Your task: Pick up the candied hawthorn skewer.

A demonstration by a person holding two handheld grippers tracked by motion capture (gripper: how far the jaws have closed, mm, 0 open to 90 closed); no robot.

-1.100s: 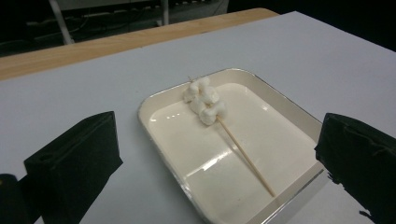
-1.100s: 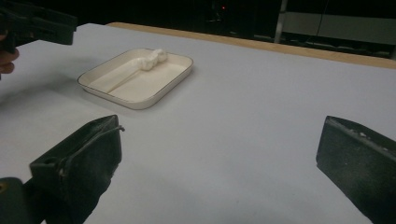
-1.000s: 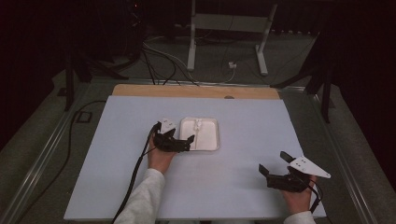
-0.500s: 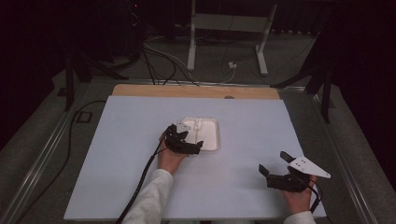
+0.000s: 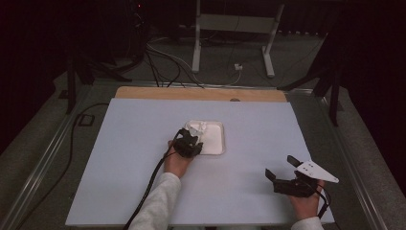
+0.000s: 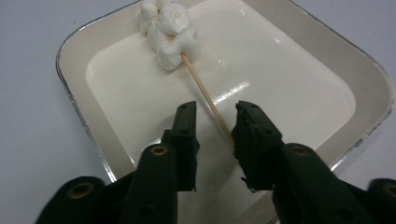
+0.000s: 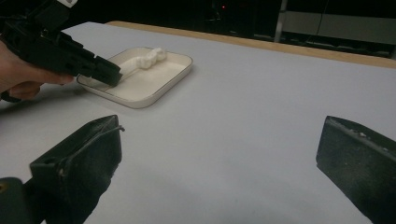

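So there's a marshmallow skewer (image 6: 180, 35) lying in a shallow white tray (image 6: 74, 60) near the middle of the table (image 5: 119, 191). It's a few lumpy white marshmallows bunched at the far end of a thin wooden stick, and the stick runs back toward the near edge of the tray. The left gripper (image 6: 212, 135) is right over that near edge with its jaws slightly apart, one either side of the stick (the stick looks like it brushes the right-hand jaw, but it's not pinched). The tray is glossy inside with a thin darker rim.

The right gripper (image 5: 283, 173) sits at the near right of the table, well apart from the tray, jaws spread wide around nothing. Nothing lies between it and the tray.

Couldn't spot any readable writing.
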